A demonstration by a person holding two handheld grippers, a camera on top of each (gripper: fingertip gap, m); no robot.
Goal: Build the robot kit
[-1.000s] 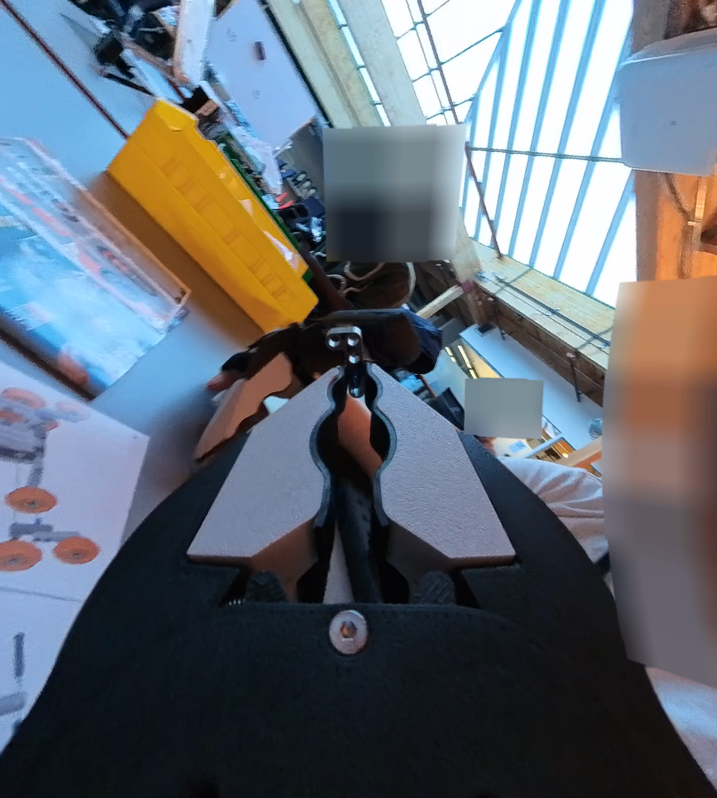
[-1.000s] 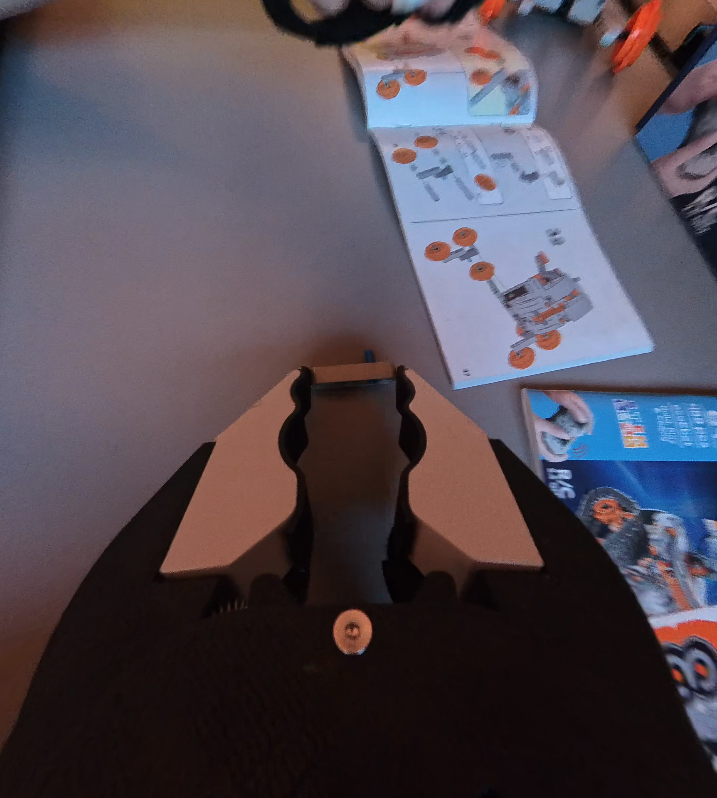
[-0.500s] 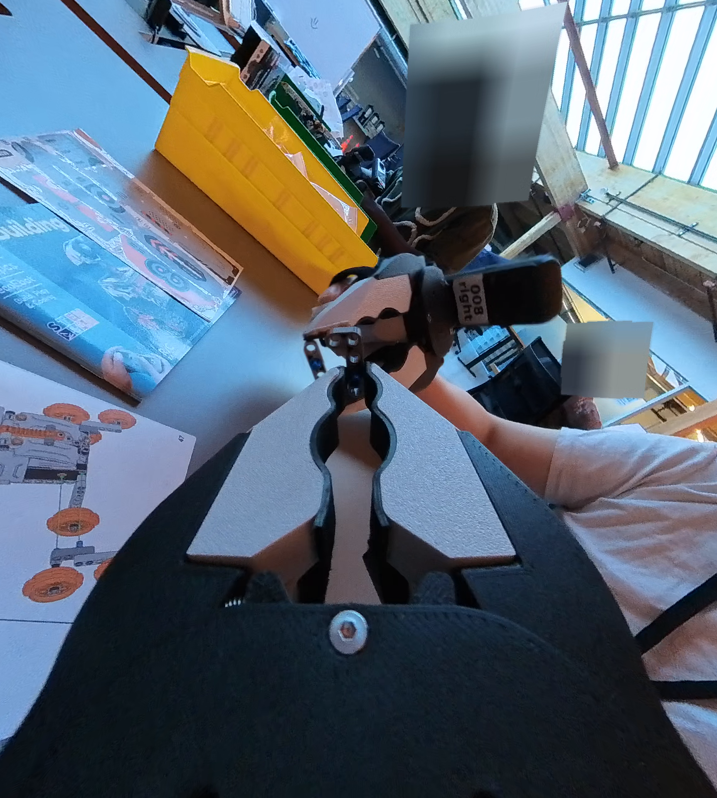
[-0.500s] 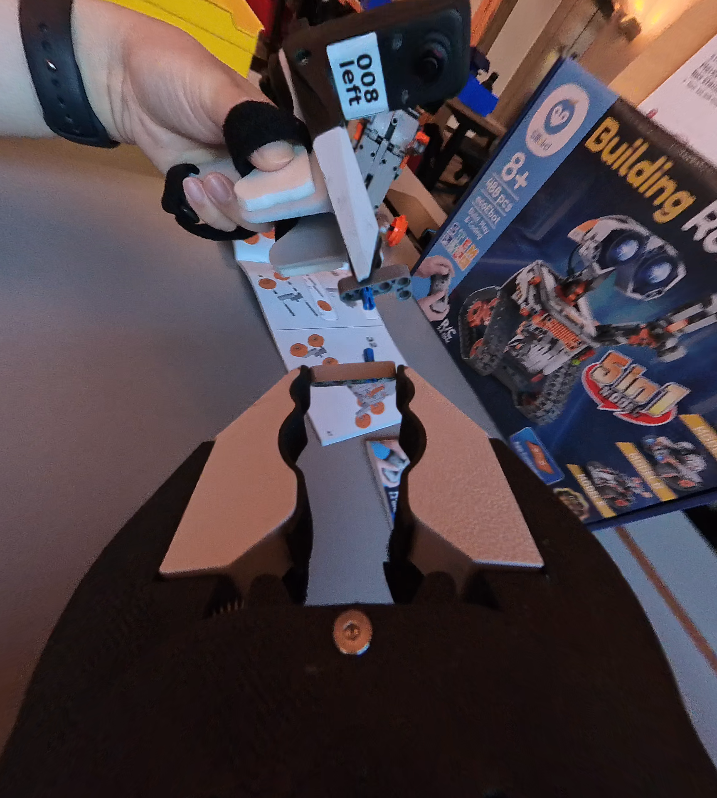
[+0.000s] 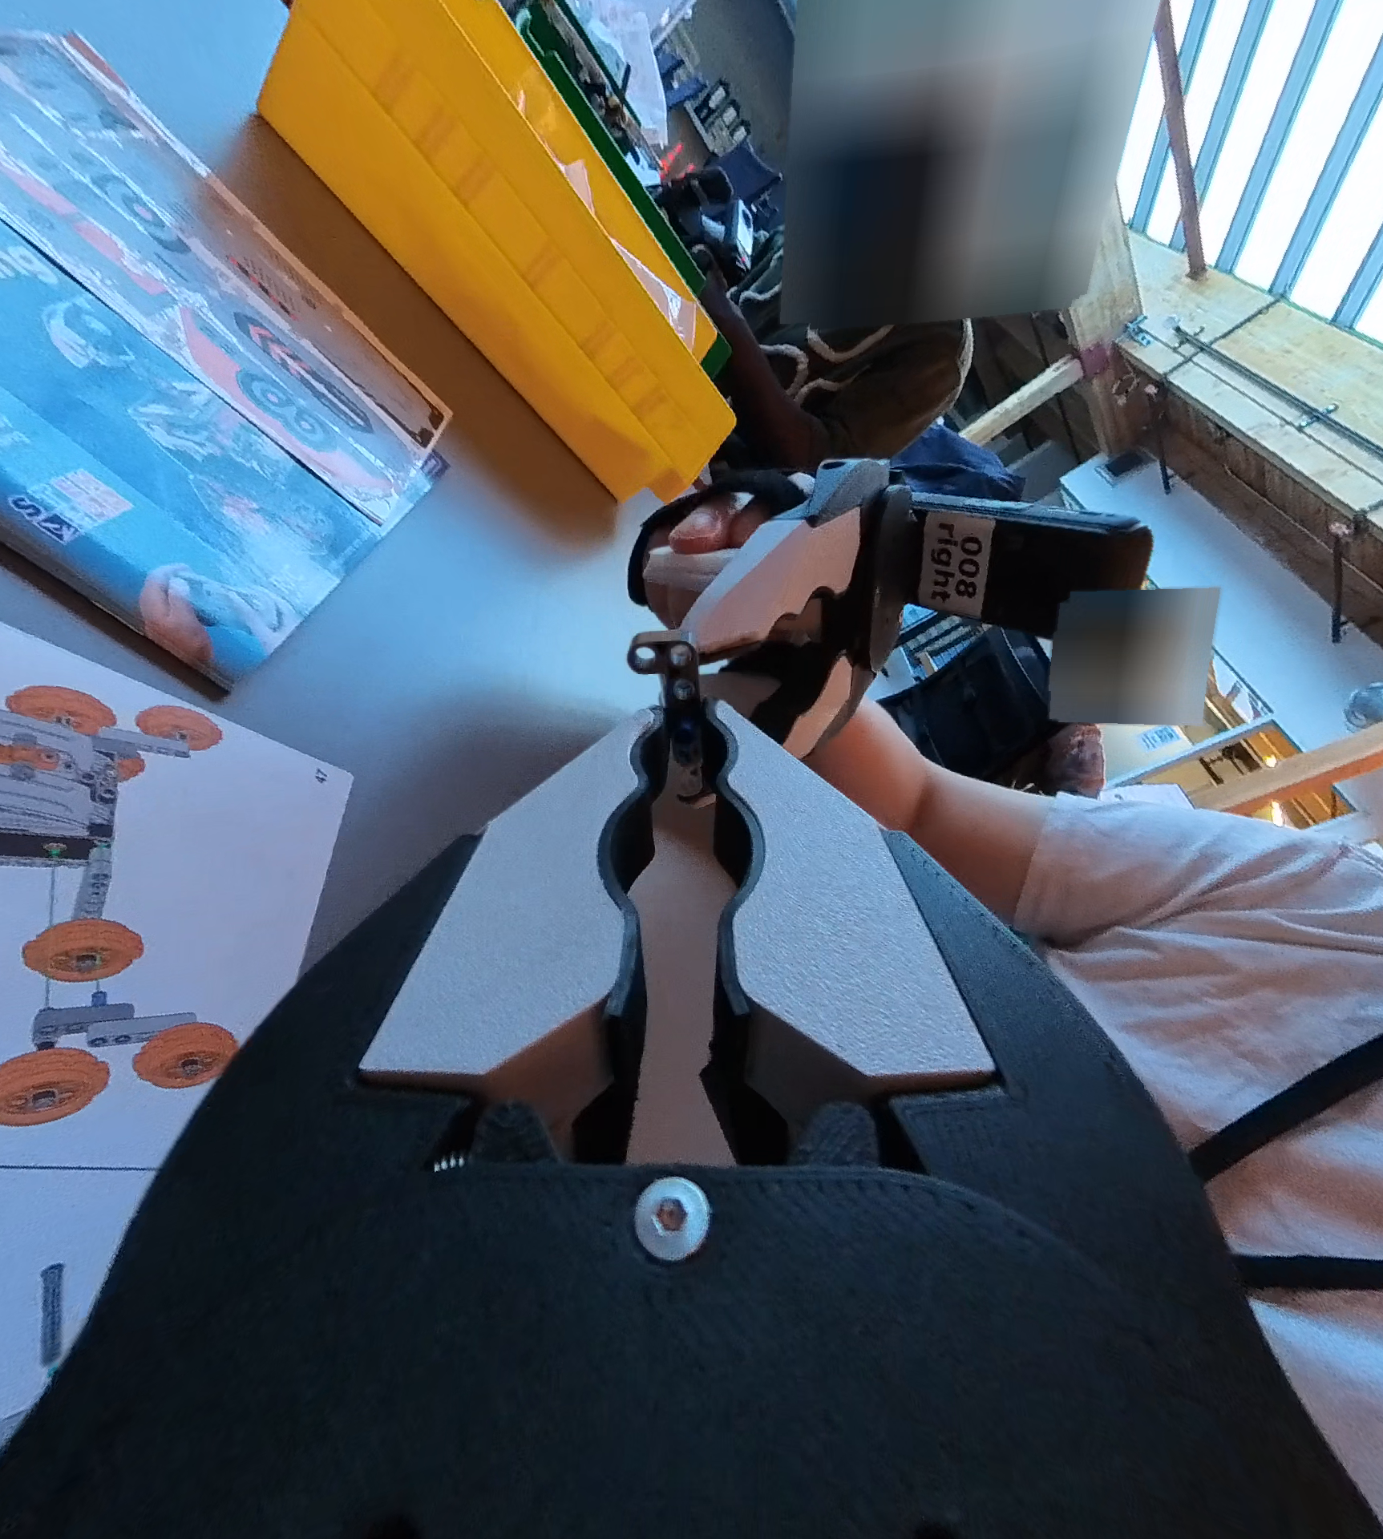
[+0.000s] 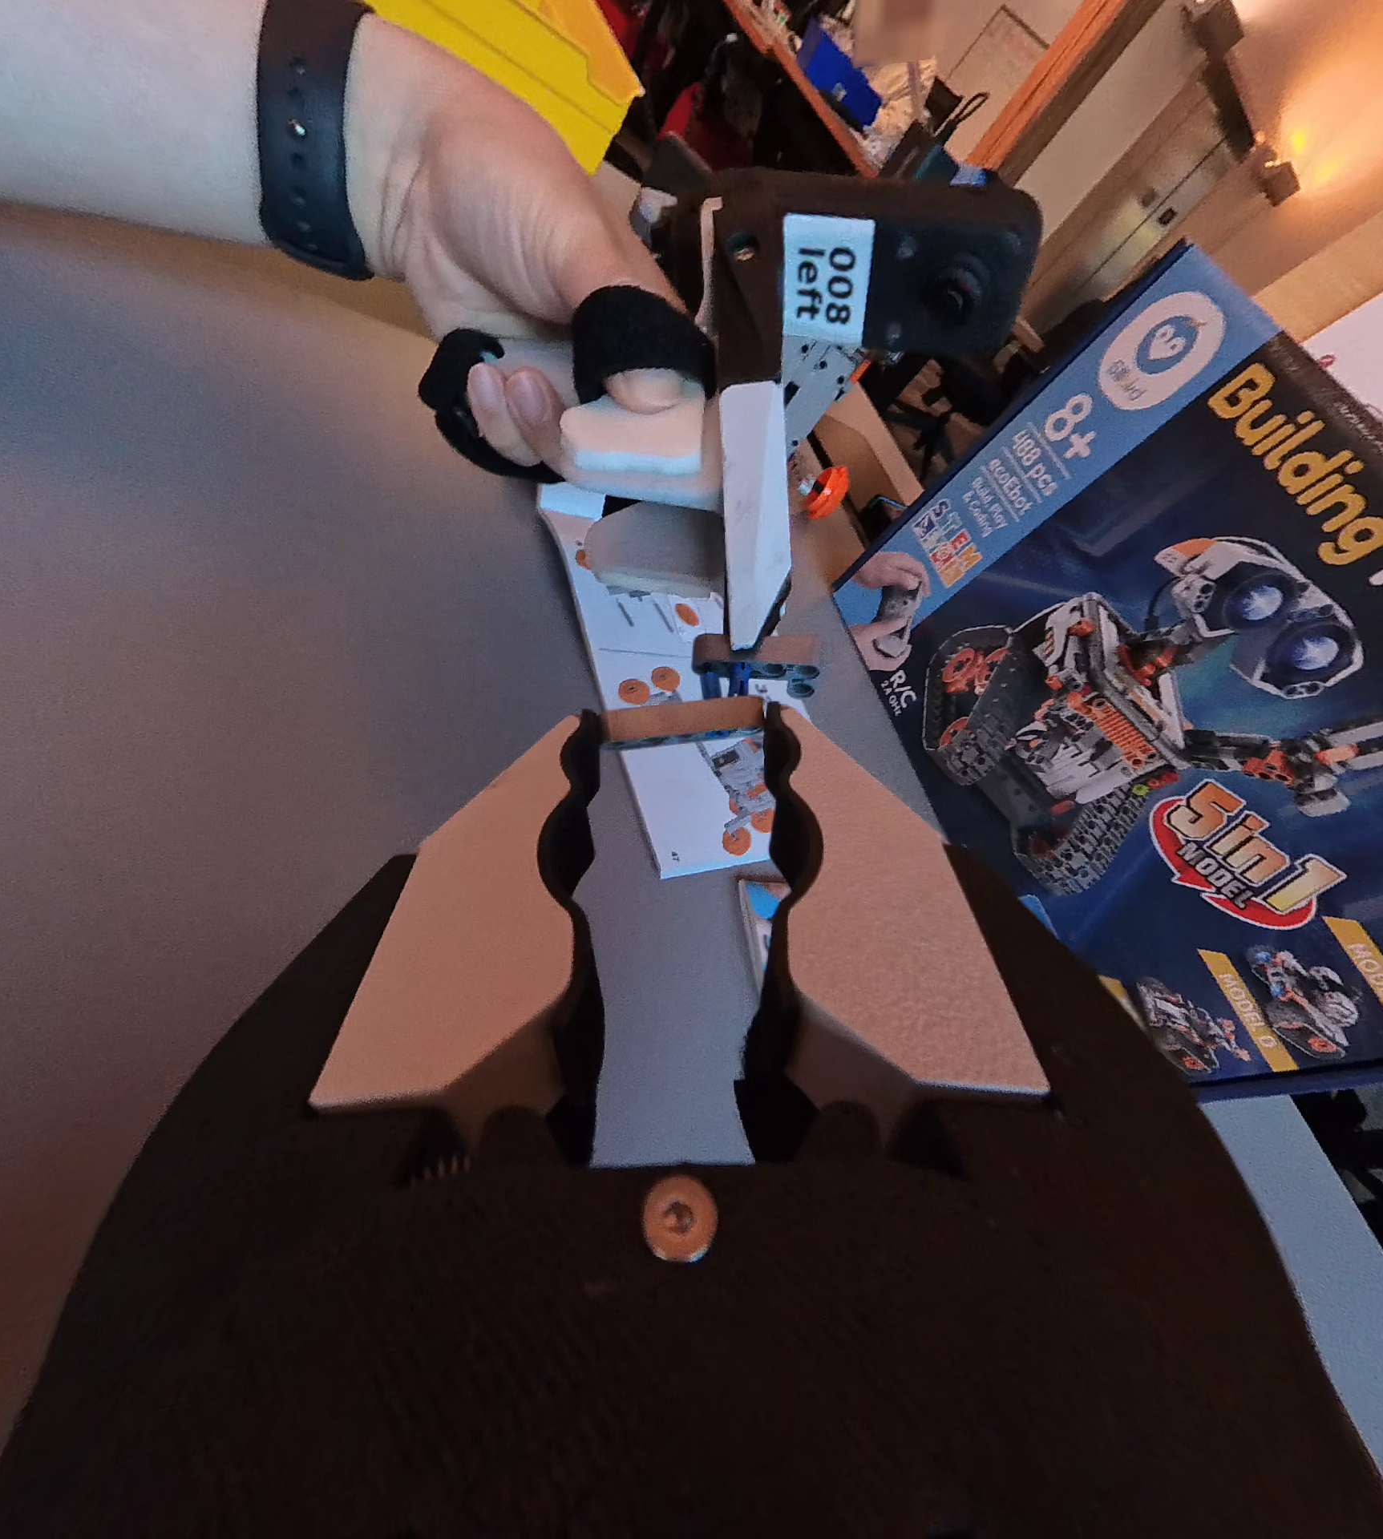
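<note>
My left gripper (image 5: 679, 733) is shut on a small grey beam with holes (image 5: 665, 658) that sticks out past its tips. My right gripper (image 6: 684, 729) is shut on a flat grey beam (image 6: 654, 737) held crosswise between its fingertips. In the right wrist view the left gripper (image 6: 750, 645) hangs just above, and its beam (image 6: 763, 666) has a blue pin (image 6: 733, 695) pointing down at the right's beam. Whether the two pieces touch I cannot tell. In the left wrist view the right gripper (image 5: 721, 666) is just beyond the left's beam. Both are held above the grey table (image 6: 213, 583).
An open instruction booklet (image 5: 130, 916) lies on the table and also shows under the grippers in the right wrist view (image 6: 671, 799). A blue kit box (image 6: 1171, 666) stands at the right. A yellow bin (image 5: 504, 216) and flat printed sheets (image 5: 130, 350) lie beyond. The person's arm (image 5: 921, 799) is close. The tips of both grippers are at nearly the same place.
The right gripper has risen from facing the table and turned towards the left gripper. The two grippers have come close together, tip to tip, each still holding its beam.
</note>
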